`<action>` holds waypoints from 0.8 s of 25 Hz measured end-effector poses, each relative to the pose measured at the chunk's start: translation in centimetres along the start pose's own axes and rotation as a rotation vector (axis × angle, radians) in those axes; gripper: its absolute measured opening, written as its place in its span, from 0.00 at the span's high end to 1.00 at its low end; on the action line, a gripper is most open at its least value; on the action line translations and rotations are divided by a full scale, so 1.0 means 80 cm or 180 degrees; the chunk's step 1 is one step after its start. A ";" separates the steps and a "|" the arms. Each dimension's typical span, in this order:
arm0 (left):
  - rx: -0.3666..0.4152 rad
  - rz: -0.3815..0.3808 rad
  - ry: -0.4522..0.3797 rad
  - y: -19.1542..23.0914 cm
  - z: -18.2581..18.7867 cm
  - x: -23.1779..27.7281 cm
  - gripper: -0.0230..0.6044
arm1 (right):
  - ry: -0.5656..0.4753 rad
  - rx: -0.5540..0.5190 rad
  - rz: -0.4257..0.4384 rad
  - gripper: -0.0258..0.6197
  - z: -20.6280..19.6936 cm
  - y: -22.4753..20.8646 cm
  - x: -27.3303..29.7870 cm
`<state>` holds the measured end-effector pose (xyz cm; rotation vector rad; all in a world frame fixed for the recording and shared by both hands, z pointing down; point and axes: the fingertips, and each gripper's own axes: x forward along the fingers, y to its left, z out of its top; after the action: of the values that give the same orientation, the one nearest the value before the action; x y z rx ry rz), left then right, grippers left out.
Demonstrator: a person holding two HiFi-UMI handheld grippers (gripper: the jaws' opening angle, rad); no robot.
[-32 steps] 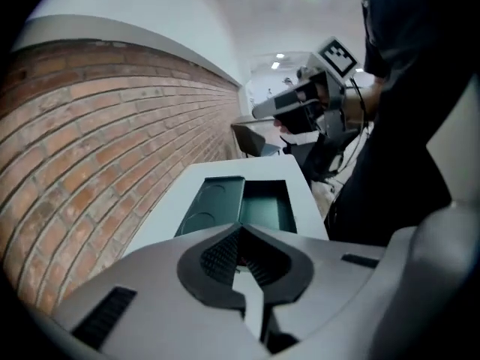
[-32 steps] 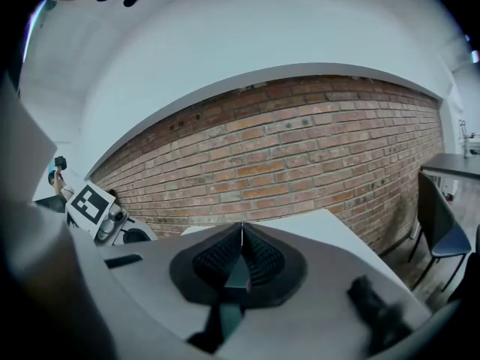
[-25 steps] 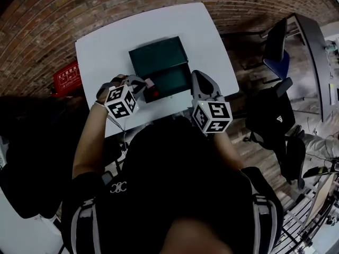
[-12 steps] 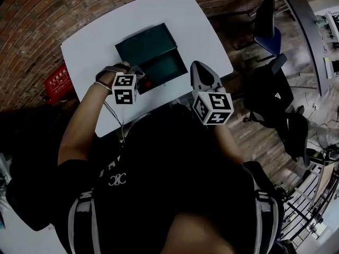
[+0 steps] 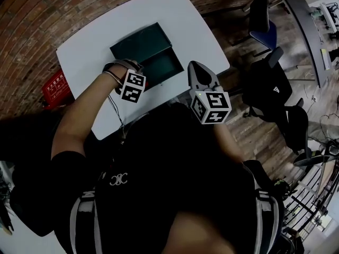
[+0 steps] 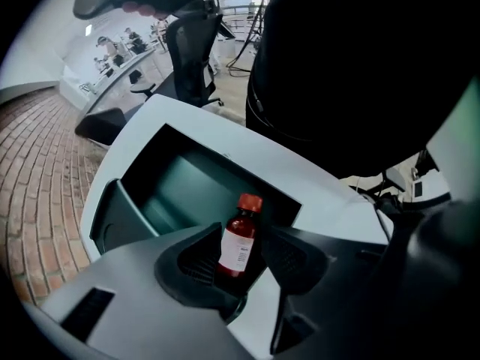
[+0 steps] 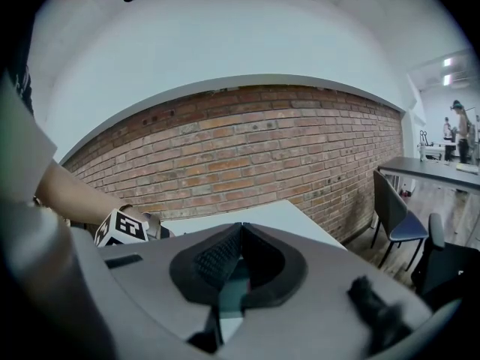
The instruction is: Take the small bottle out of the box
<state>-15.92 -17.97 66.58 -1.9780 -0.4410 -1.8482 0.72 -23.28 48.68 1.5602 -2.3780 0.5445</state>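
Bottle, brown glass, red cap, white label, stands between the opening jaws of my left gripper by the box; my right gripper is closed.

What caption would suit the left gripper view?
Left gripper, jaws opening around the small bottle, dark green box behind.

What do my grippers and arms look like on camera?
Left gripper and right gripper: grey shells, black ribbed jaw pads, each with a white cube of black square markers. The left's jaws are opening, the small bottle between them. A thin dark cable follows the left forearm; black short sleeves.
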 end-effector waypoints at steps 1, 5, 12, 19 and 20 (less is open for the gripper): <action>0.0045 -0.0010 0.0051 -0.001 -0.001 0.004 0.68 | -0.0001 -0.0003 -0.0003 0.91 0.000 0.001 0.001; 0.0130 -0.0075 0.0211 -0.005 -0.005 0.019 0.66 | -0.0003 0.0005 -0.0024 0.91 -0.002 -0.002 0.002; 0.0146 -0.0122 0.0294 -0.006 -0.010 0.039 0.66 | 0.0017 0.0017 -0.0045 0.91 -0.005 -0.009 0.002; -0.0027 -0.0019 0.0269 0.001 -0.016 0.058 0.64 | 0.0023 0.0003 -0.0048 0.91 -0.006 -0.011 0.006; -0.0060 -0.0010 0.0259 0.001 -0.015 0.060 0.64 | 0.0026 0.0005 -0.0048 0.91 -0.008 -0.012 0.006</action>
<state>-16.55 -18.86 71.45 -1.9071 -0.4041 -1.9336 1.43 -23.75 49.58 1.5722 -2.3585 0.5489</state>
